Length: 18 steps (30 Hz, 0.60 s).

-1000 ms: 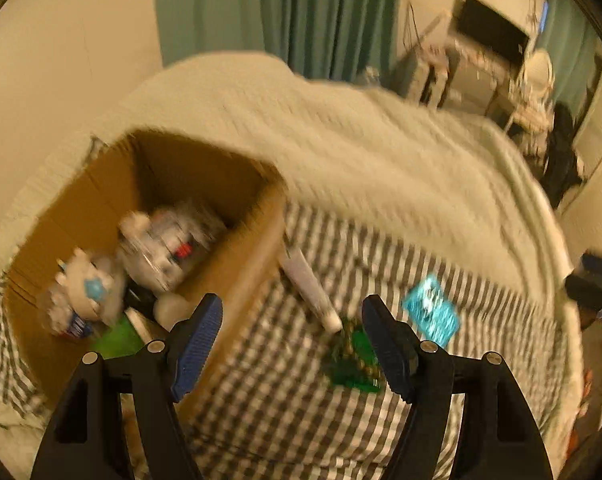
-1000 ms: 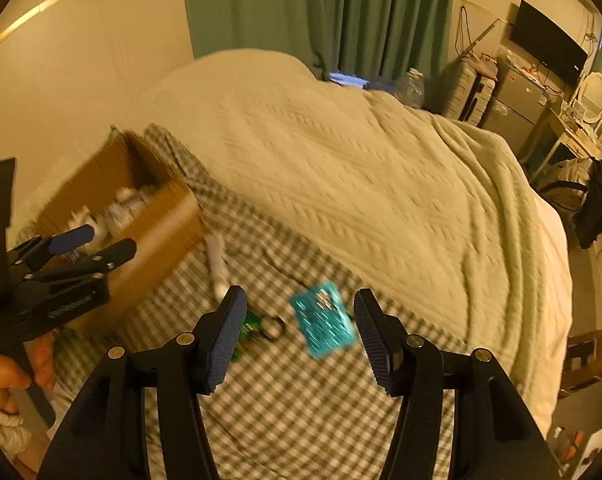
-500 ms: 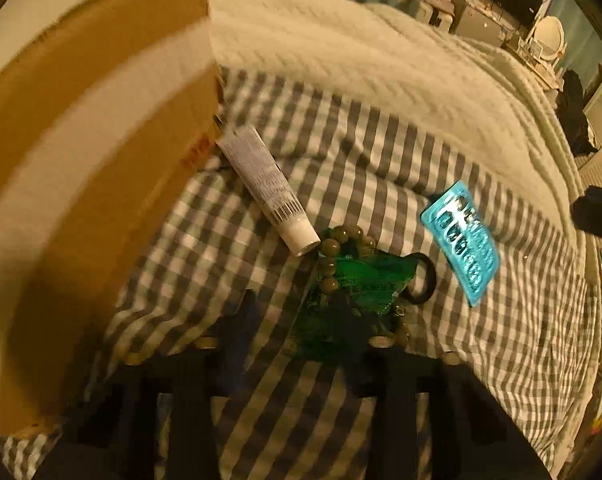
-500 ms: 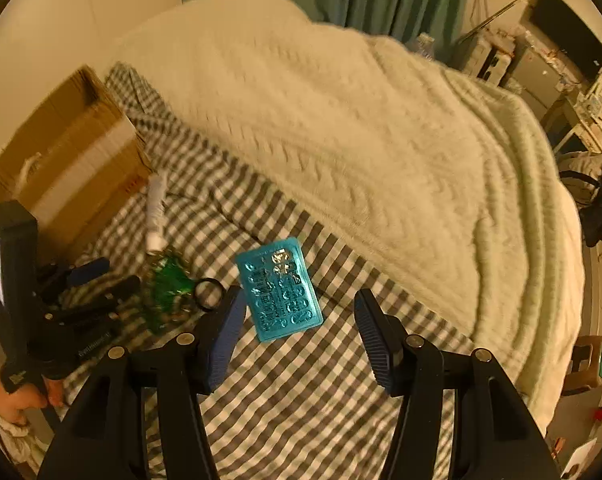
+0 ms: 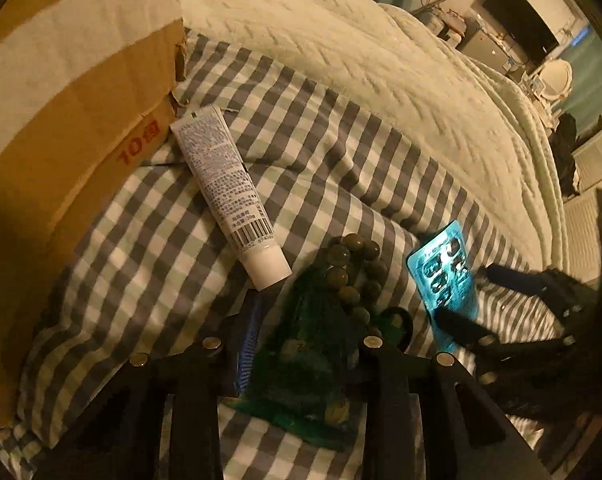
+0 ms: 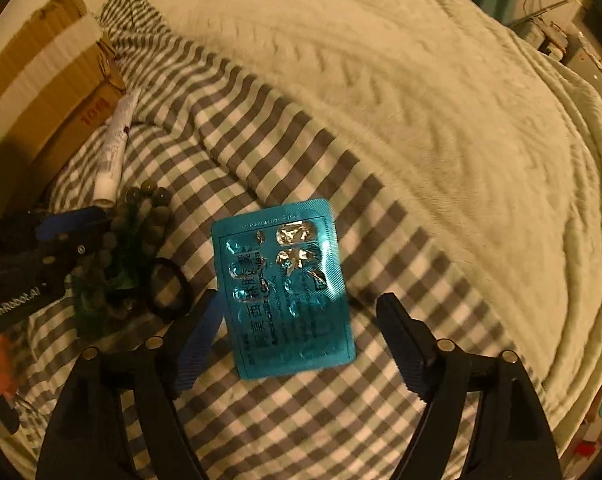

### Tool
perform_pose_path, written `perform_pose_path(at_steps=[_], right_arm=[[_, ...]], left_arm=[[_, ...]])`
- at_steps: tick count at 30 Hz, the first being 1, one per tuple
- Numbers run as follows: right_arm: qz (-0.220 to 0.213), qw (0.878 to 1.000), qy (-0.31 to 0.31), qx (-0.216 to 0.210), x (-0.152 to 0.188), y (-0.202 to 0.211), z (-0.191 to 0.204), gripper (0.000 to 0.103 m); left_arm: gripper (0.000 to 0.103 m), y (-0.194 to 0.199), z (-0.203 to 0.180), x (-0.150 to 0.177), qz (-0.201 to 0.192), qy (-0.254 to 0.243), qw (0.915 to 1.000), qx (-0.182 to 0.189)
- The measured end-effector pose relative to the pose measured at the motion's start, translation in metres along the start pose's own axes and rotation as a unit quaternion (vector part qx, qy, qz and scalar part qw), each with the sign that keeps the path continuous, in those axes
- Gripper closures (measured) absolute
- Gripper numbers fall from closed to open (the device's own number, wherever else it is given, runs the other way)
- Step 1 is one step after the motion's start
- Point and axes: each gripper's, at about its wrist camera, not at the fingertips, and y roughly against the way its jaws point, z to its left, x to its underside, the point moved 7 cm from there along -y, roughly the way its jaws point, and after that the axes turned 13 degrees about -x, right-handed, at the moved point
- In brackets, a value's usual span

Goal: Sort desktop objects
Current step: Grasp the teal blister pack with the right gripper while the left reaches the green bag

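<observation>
A green packet (image 5: 305,356) lies on the checked cloth with a string of dark green beads (image 5: 351,276) on top and a black hair tie (image 6: 169,288) beside it. My left gripper (image 5: 307,344) is open, low over the packet, its jaws on either side of it. A white tube (image 5: 229,196) lies to the left, by the cardboard box (image 5: 73,92). A teal blister pack (image 6: 285,288) lies flat on the cloth. My right gripper (image 6: 297,332) is open, its jaws on either side of the blister pack's near end.
The checked cloth (image 6: 301,420) covers the near part of a bed with a cream knitted blanket (image 6: 441,100) behind. The box stands at the left edge. Furniture and a dark screen (image 5: 521,20) stand at the far right of the room.
Both grippers have come down and forward. The left has left the box and closed in on the green packet. The right has closed in on the blister pack.
</observation>
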Motion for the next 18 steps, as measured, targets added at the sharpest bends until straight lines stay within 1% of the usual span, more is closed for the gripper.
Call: perform_pose_path(at_steps=[1,2,3,6,12,13,15,16,17,18], right_arm=[[0.004,1.000,0.002,0.003,0.000,-0.004,0.000,0.020],[0.007,1.000,0.006,0.005,-0.001,-0.008,0.001,0.017],[0.010,1.000,0.009,0.007,-0.001,-0.011,0.002,0.016],[0.017,1.000,0.018,0.015,-0.001,-0.018,0.004,0.014],[0.031,0.999,0.016,0.020,0.007,-0.022,0.009,0.014],[0.035,0.999,0.019,0.021,0.009,-0.023,0.011,0.015],[0.039,0.999,0.028,0.024,0.014,-0.022,0.016,0.030],[0.041,0.999,0.029,0.017,0.016,-0.021,0.018,0.033],[0.043,0.998,0.028,0.020,0.017,-0.020,0.019,0.033],[0.045,0.998,0.028,0.029,0.018,-0.019,0.018,0.033]], left_arm=[[0.065,0.000,0.000,0.000,0.003,0.003,1.0000,0.001],[0.063,-0.001,-0.001,0.000,0.006,0.005,1.0000,0.002],[0.059,0.000,-0.001,-0.001,0.007,0.008,0.9999,0.008],[0.058,0.004,-0.004,-0.002,0.007,0.009,0.9998,0.017],[0.058,0.014,-0.008,-0.005,0.006,0.010,0.9993,0.035],[0.057,0.015,-0.010,-0.004,0.008,0.005,0.9993,0.037],[0.057,0.012,-0.013,0.001,0.018,-0.002,0.9991,0.039],[0.056,0.010,-0.015,0.005,0.026,-0.010,0.9989,0.038],[0.053,0.009,-0.017,0.008,0.025,-0.019,0.9989,0.034],[0.045,0.009,-0.018,0.010,0.026,-0.027,0.9988,0.033]])
